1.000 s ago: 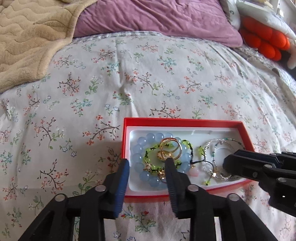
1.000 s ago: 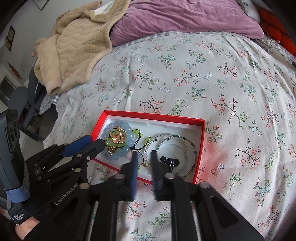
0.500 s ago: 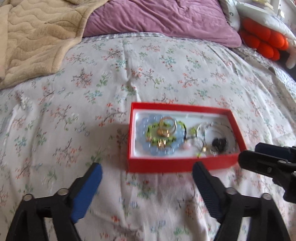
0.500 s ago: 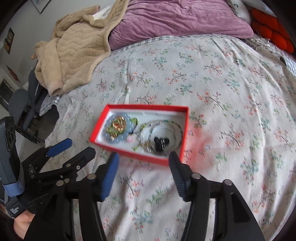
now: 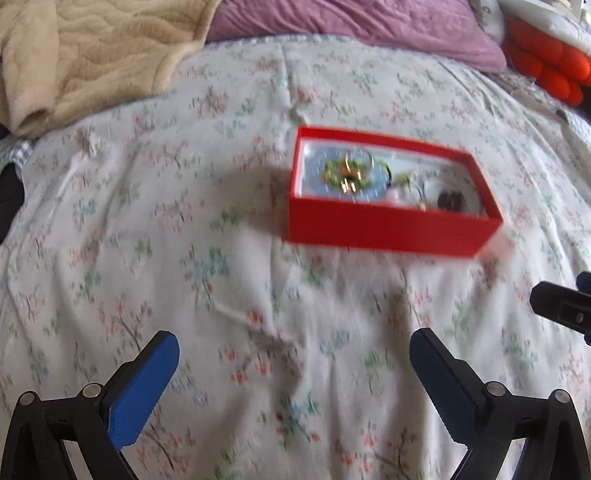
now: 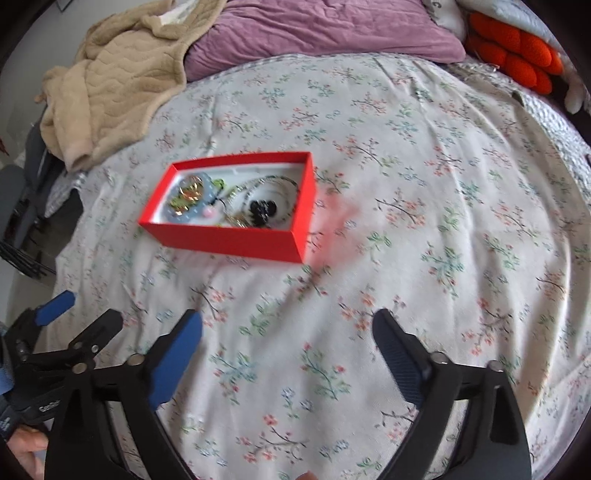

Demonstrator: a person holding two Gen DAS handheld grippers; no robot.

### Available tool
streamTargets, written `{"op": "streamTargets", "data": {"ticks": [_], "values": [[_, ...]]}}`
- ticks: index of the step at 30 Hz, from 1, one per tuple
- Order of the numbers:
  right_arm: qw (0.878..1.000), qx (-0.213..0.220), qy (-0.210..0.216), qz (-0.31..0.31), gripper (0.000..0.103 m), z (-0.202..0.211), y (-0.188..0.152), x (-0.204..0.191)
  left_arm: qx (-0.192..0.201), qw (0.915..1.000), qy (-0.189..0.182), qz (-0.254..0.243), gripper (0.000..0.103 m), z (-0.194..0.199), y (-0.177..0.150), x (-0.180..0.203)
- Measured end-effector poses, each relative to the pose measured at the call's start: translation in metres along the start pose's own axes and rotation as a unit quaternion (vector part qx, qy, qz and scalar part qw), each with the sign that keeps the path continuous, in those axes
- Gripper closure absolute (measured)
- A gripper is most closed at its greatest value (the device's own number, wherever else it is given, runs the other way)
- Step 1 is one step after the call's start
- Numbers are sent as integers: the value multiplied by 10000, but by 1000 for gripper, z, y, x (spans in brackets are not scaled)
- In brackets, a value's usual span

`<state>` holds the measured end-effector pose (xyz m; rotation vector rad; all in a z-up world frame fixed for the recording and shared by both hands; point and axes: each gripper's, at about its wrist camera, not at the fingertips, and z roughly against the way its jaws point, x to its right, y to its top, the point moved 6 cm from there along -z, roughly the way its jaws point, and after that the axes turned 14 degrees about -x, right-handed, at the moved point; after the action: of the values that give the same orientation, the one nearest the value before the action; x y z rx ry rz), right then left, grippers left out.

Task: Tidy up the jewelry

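A red jewelry box [image 5: 388,229] [image 6: 229,240] with a white lining sits on the floral bedspread. It holds a pale blue bead bracelet [image 5: 369,190] [image 6: 184,216], gold rings [image 5: 356,166] [image 6: 190,186], a green beaded piece, silver beaded bracelets [image 6: 277,184] and a black bead piece [image 5: 450,199] [image 6: 262,210]. My left gripper [image 5: 293,350] is open and empty, well in front of the box; it also shows in the right wrist view [image 6: 85,310]. My right gripper [image 6: 288,332] is open and empty, in front of the box; its tip shows in the left wrist view [image 5: 561,306].
A beige blanket [image 6: 110,85] lies at the back left, a purple pillow [image 6: 314,33] at the back, orange cushions [image 6: 517,55] at the back right. The floral bedspread [image 6: 424,221] spreads all around the box. The bed's left edge drops off beside the blanket.
Both grippers were nearly closed over the box a second ago. They have opened wide and pulled back from it, empty. The jewelry stays in the box.
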<state>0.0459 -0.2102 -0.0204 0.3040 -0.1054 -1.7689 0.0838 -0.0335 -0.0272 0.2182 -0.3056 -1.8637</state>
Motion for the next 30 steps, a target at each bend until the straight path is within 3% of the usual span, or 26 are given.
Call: {"op": "streamTargets", "data": {"ticks": [4,13,30], "values": [[9997,40,-242,38,0,1,-11,1,-101,9998,156,19,1,-6,-14,1],[9980,-63,-626,9,0,-7,-32,-1,-340,9990,132,262,1,-20,-31,-1],[9960,-357,-799,187,0,-28,-38,-16,-256,9986,279,376,1,-17,-32,-10]]}}
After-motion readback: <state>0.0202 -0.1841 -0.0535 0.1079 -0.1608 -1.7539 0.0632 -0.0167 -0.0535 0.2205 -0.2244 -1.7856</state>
